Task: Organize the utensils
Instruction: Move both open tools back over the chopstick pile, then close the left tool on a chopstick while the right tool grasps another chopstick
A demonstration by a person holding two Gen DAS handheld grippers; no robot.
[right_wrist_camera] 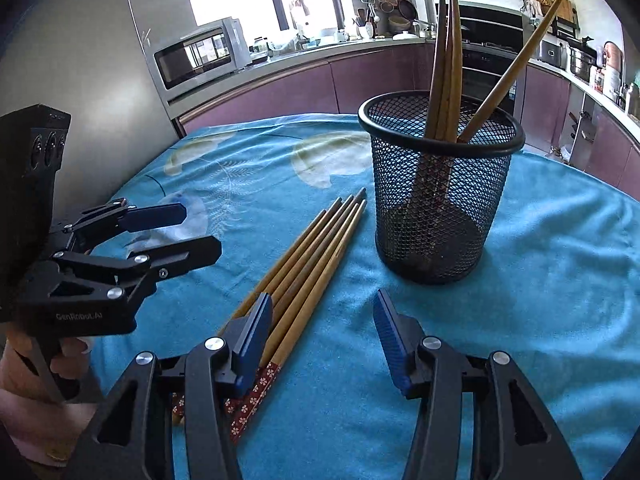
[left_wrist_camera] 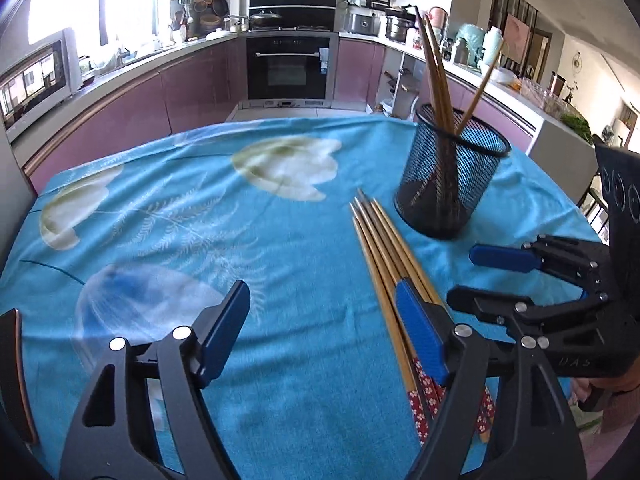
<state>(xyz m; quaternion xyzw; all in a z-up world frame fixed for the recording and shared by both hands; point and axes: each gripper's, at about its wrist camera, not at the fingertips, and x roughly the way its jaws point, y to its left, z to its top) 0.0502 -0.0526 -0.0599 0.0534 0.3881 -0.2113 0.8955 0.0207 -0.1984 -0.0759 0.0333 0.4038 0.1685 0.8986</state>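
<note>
On the left, the left gripper (left_wrist_camera: 322, 332) is spread wide with nothing between its fingers, hovering low over the blue cloth (left_wrist_camera: 280, 240) that covers the surface. Its right finger (left_wrist_camera: 420, 332) overlaps the bundle of loose chopsticks (left_wrist_camera: 384, 256) in the left wrist view; whether it touches them cannot be told. The right wrist view alone shows this gripper from the side (right_wrist_camera: 200, 228), fingers apart, with the hand (right_wrist_camera: 48, 364) holding its grip.

The chopsticks lie flat on the cloth, tips toward the cup (left_wrist_camera: 452, 176), their red patterned ends nearest the cameras. In the right wrist view they (right_wrist_camera: 316, 252) run under that camera's left finger (right_wrist_camera: 252, 340).

The black mesh cup stands upright just beside the tips, holding four chopsticks (right_wrist_camera: 446, 64); three lean together, one tilts right.

On the right, the right gripper (right_wrist_camera: 322, 340) is also wide open and holding nothing; the left wrist view shows it (left_wrist_camera: 476, 276) from the side, near the cup.
</note>
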